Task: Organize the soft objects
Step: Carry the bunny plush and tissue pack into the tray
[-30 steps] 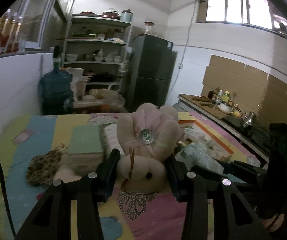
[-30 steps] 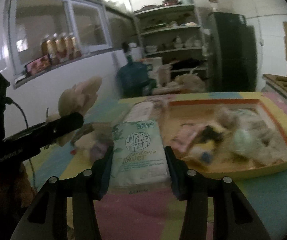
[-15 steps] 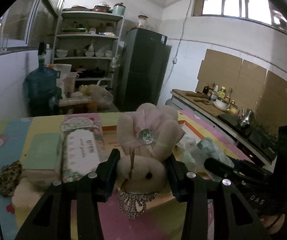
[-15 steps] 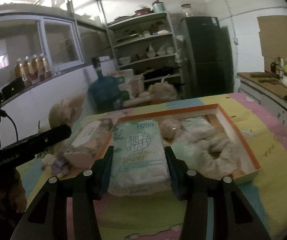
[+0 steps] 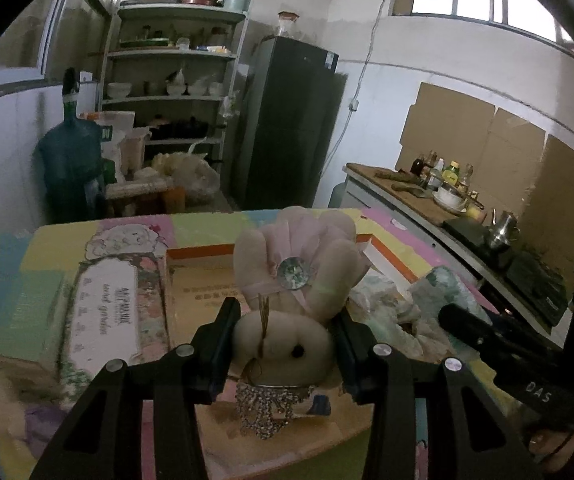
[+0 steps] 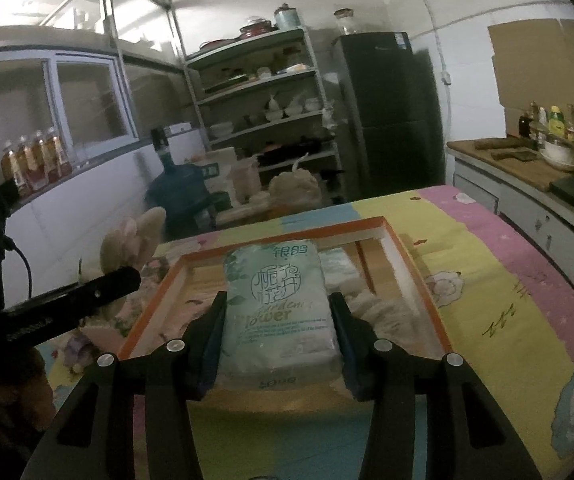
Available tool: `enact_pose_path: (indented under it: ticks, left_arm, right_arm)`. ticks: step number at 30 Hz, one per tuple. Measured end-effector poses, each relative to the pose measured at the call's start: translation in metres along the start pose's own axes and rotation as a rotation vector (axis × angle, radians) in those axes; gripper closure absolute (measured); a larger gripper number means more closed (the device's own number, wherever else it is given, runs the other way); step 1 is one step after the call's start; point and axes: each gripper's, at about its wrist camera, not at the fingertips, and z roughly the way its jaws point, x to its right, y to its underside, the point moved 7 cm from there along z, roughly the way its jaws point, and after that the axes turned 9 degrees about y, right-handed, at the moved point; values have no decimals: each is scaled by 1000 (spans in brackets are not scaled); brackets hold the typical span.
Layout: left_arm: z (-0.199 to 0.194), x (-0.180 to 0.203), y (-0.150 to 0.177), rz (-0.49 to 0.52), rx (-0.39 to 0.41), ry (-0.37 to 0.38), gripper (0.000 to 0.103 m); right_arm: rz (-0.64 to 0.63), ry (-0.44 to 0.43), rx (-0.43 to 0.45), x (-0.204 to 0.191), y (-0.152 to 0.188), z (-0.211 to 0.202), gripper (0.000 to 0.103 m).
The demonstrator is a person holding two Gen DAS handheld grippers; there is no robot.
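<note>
Both tools are loaded here. The left tool [image 5: 285, 340] is clamped on a plush bunny [image 5: 287, 316], its black fingers [image 5: 223, 340] squeezing the pale round head from both sides. The pinkish ears stick up with a shiny round button [image 5: 293, 274] between them, and a bit of sparkly lace [image 5: 265, 412] hangs under the head.

The right tool [image 6: 277, 332] is closed around a pale green tissue pack [image 6: 277, 312], pads pressed into its long sides, printed face up.

Both hang over an orange-rimmed cardboard tray [image 6: 419, 280] sitting on the bench [image 6: 507, 300], which is covered in a patchwork of pink, yellow and blue. From the right wrist view the pack is over the near middle of the tray, with something pale and fluffy [image 6: 383, 308] already lying inside to its right. In the left wrist view the bunny is over the tray's near left part, and a floral-print pack [image 5: 115, 312] lies just left of the tray, outside the rim, beside a plain green one [image 5: 27, 312].
</note>
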Motion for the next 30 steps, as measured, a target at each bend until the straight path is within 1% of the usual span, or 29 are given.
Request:
enact_pose_path:
  ticks: [3, 6, 9, 18, 24, 30]
  left_arm:
    - [14, -1, 1, -6, -21, -7, 58]
    - [29, -5, 3, -28, -46, -13, 58]
    - [41, -9, 3, -42, -60, -20, 58]
    - [64, -23, 6, -79, -94, -46, 58]
    - [72, -28, 8, -91, -111, -57, 58]
    - [76, -28, 9, -100, -130, -59, 58]
  right_arm:
    - [6, 11, -11, 7, -1, 7, 53]
    - [2, 50, -24, 14, -1, 16, 53]
    - [2, 65, -34, 19, -1, 24, 53]
    - [23, 68, -64, 32, 0, 43, 53]
    - [41, 62, -77, 36, 1, 50, 53]
    - [32, 53, -89, 33, 2, 54, 53]
